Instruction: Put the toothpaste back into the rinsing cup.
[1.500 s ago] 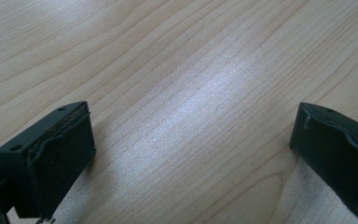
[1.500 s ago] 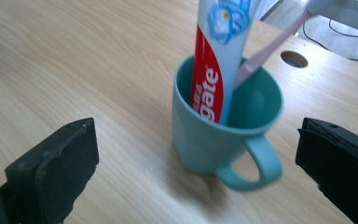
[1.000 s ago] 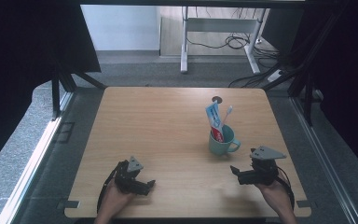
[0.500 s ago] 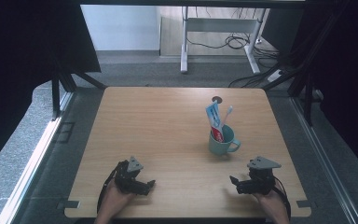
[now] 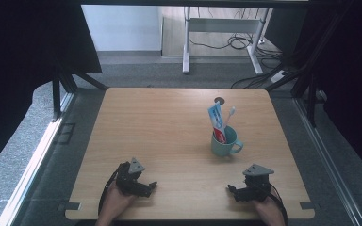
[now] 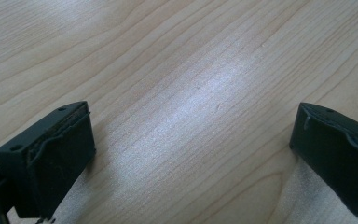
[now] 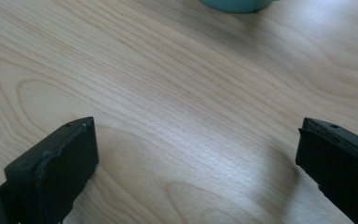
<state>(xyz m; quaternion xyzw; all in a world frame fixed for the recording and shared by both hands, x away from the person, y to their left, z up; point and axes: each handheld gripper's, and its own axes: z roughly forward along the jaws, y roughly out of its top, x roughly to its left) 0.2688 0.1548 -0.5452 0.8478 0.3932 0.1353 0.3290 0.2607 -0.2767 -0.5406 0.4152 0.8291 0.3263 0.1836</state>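
High view: we see mug (image 5: 225, 141) standing right of table (image 5: 160, 122) centre, toothpaste (image 5: 216, 120) and toothbrush (image 5: 228, 115) upright inside. Left gripper (image 5: 150, 186) and right gripper (image 5: 231, 190) rest near front edge, well apart from mug.

Left gripper view: jaws wide apart, bare wood between.

Right gripper view: jaws wide apart (mug (image 7: 235, 4) base at top edge).

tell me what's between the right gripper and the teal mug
Nothing: bare wooden table between the right gripper and the teal mug, seen in the high view and the right gripper view.
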